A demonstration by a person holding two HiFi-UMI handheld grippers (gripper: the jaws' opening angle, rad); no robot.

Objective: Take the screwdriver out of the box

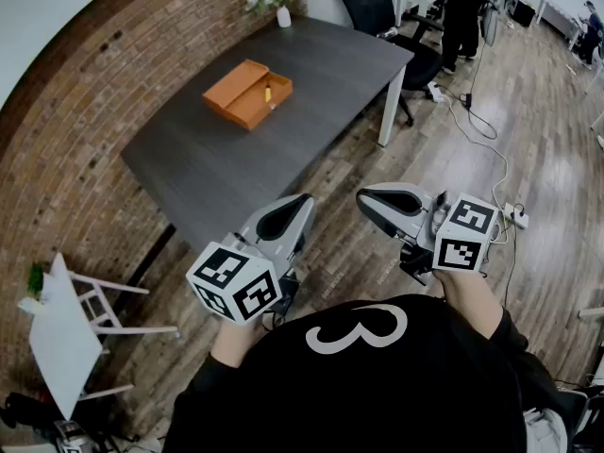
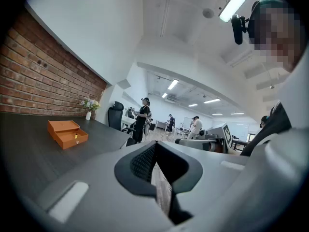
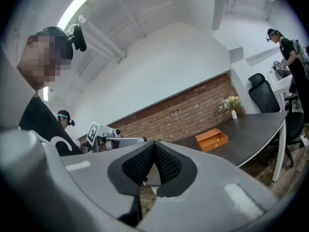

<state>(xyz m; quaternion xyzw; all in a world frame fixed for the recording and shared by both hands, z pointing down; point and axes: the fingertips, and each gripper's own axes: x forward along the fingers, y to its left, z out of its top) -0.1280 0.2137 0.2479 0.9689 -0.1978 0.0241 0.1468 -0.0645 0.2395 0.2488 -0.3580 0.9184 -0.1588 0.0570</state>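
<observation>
An open orange box (image 1: pixel 247 92) lies on the dark grey table (image 1: pixel 217 159), with a small yellow-handled screwdriver (image 1: pixel 268 91) inside its tray. The same box (image 2: pixel 67 132) shows far off in the left gripper view, and the box (image 3: pixel 212 139) shows in the right gripper view too. My left gripper (image 1: pixel 302 200) is shut and empty, held level over the wooden floor short of the table's near edge. My right gripper (image 1: pixel 362 198) is also shut and empty, pointing left toward the other one. Both are far from the box.
A white vase of flowers (image 1: pixel 282 12) stands at the table's far corner. A black office chair (image 1: pixel 377 8) sits beyond the table, a person (image 1: pixel 464 12) stands behind it. Cables and a power strip (image 1: pixel 514 215) lie on the floor at right. A white folding table (image 1: pixel 58 333) stands at left.
</observation>
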